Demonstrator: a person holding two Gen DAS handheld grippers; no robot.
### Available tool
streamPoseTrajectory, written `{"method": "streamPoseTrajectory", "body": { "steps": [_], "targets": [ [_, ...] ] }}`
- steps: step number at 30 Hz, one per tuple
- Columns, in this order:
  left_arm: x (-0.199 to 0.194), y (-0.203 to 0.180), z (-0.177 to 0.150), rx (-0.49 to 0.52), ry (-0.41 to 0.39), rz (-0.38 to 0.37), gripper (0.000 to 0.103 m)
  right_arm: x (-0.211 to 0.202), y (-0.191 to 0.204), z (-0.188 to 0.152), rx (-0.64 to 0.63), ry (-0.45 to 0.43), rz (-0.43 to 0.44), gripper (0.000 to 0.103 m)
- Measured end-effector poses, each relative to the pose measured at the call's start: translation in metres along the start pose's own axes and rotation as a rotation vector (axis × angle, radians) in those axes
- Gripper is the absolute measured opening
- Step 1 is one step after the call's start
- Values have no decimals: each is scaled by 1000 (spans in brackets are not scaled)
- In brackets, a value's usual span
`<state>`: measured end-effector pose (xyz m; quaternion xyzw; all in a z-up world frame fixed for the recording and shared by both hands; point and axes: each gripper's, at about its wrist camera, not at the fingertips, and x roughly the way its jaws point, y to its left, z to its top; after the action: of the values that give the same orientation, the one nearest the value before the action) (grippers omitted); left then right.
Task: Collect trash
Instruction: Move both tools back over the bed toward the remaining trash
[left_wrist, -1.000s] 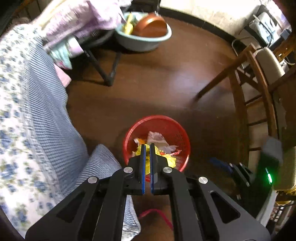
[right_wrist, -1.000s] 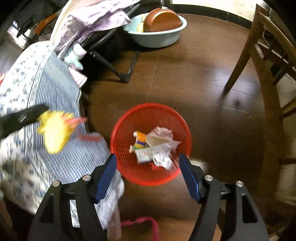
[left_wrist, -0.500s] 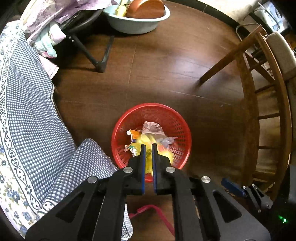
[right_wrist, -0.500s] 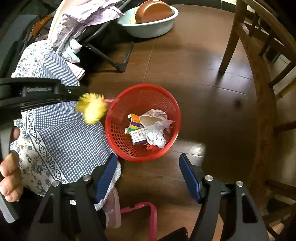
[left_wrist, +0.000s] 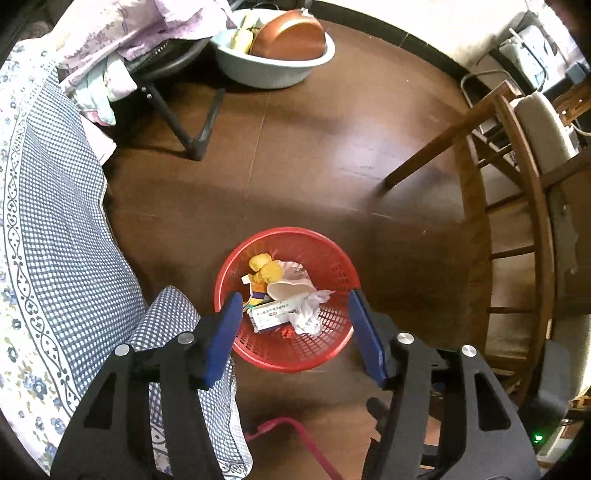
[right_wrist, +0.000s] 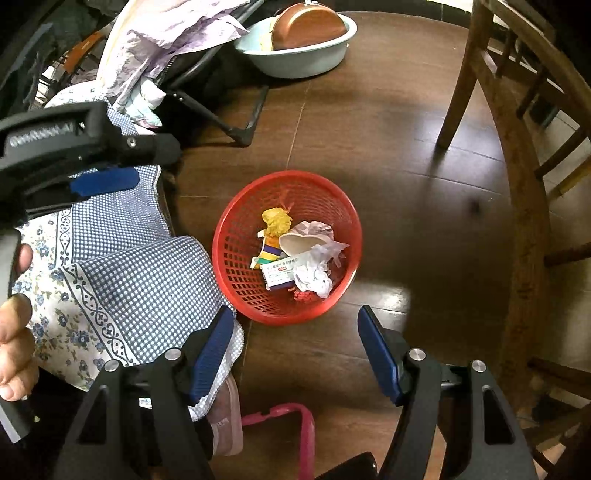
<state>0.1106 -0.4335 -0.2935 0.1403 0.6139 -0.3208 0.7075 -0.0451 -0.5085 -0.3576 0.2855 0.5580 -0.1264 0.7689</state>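
Observation:
A red mesh basket (left_wrist: 288, 230) (right_wrist: 288, 173) stands on the brown floor beside the bed. In it lie a yellow crumpled piece (left_wrist: 266, 269) (right_wrist: 276, 221), a white crumpled paper (left_wrist: 306, 314) (right_wrist: 312, 273), a small printed box (left_wrist: 271, 314) and other scraps. My left gripper (left_wrist: 293, 295) hangs over the basket, its jaws opening with nothing between them. Lower in the right wrist view, my right gripper (right_wrist: 294, 312) is open and empty above the basket's near rim. One blue pad (right_wrist: 105, 182) of the left gripper shows at the upper left there.
A blue checked bedcloth (left_wrist: 55, 240) hangs at the left, touching the basket. A pale basin (left_wrist: 273, 70) with a brown pan sits at the back. A folding chair's legs (left_wrist: 184, 122) and a wooden chair (left_wrist: 517, 221) flank the floor. A pink frame (left_wrist: 295, 435) lies near me.
The left gripper, shut on the yellow piece before, has opened over the basket. The yellow piece now lies inside it.

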Motion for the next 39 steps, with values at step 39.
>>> {"method": "streamPoseTrajectory", "body": {
  "steps": [39],
  "targets": [
    [-357, 377, -140, -571, -702, 693, 96, -132, 361, 7, -606, -346, 176, 96]
  ]
}}
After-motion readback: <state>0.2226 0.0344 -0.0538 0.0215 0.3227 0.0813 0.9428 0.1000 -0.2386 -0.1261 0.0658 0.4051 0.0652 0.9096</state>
